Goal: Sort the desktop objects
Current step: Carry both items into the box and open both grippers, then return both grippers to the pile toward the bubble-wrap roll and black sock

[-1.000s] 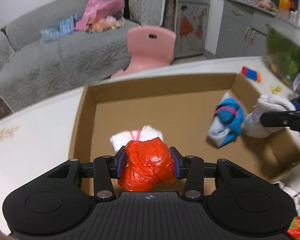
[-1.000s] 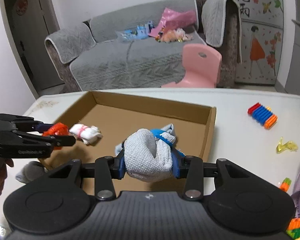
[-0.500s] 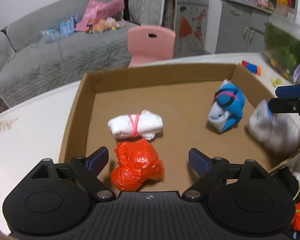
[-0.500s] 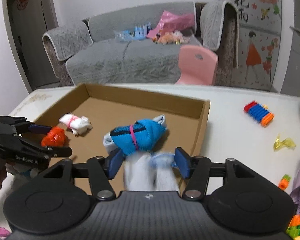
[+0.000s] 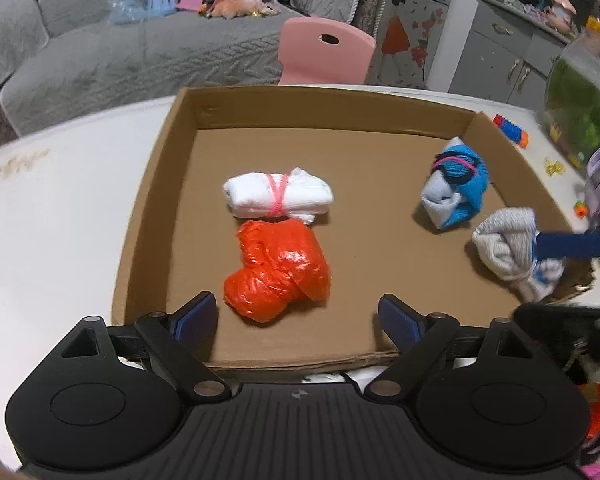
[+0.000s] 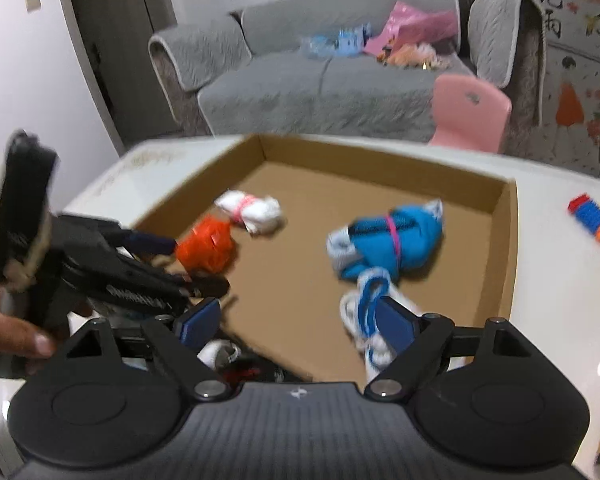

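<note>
Jaws of the left gripper [image 5: 296, 316] are held wide apart and nothing is gripped; the orange bag [image 5: 278, 270] lies just ahead of the blue pads, clear of both, on the box [image 5: 148, 216] floor. A white roll [image 5: 278, 198] tied with pink band is seen touching the far side of the bag.

Jaws of the right gripper [image 6: 296, 320] are opening. A grey sock [image 6: 370, 318] lies in front of the right pad; contact cannot be told through the blur, but the sock is not clamped. A blue sock roll [image 6: 388, 240] is placed just beyond it, near the right wall of the box.

All four bundles are located inside the box, which rests on a white table [image 5: 52, 216]. Toy blocks [image 6: 592, 218] lie on the table to the right of the box.
</note>
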The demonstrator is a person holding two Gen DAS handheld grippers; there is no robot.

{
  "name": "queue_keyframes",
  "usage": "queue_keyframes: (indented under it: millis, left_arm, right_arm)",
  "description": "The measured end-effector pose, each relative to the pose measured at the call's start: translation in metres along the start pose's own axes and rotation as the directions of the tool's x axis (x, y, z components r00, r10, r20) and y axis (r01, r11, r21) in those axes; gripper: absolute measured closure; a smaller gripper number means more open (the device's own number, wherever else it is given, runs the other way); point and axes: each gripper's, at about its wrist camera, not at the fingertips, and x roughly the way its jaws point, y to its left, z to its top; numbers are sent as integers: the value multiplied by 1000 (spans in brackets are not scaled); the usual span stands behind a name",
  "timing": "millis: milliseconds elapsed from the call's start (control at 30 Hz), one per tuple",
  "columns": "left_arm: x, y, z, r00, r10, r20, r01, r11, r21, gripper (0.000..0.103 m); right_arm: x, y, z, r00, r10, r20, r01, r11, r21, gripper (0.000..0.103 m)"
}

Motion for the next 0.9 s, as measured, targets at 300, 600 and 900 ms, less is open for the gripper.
queue_keyframes:
  millis: [300,600,900]
  left_arm:
    - [-28,-9,-26,999,-33,7,33,998,-54,12]
    - [-81,-12,-31,985,-4,171,5,1000,-8,2]
    - [-147,-15,-109,951,45,307,-62,997,47,0]
  right_arm:
    - [-17,-5,-16,999,37,-32,-36,999,27,16]
    - [-64,-1,-26,989,36,142,-42,998,38,7]
    - [-141,2,-104,942,-56,331,57,998,7,0]
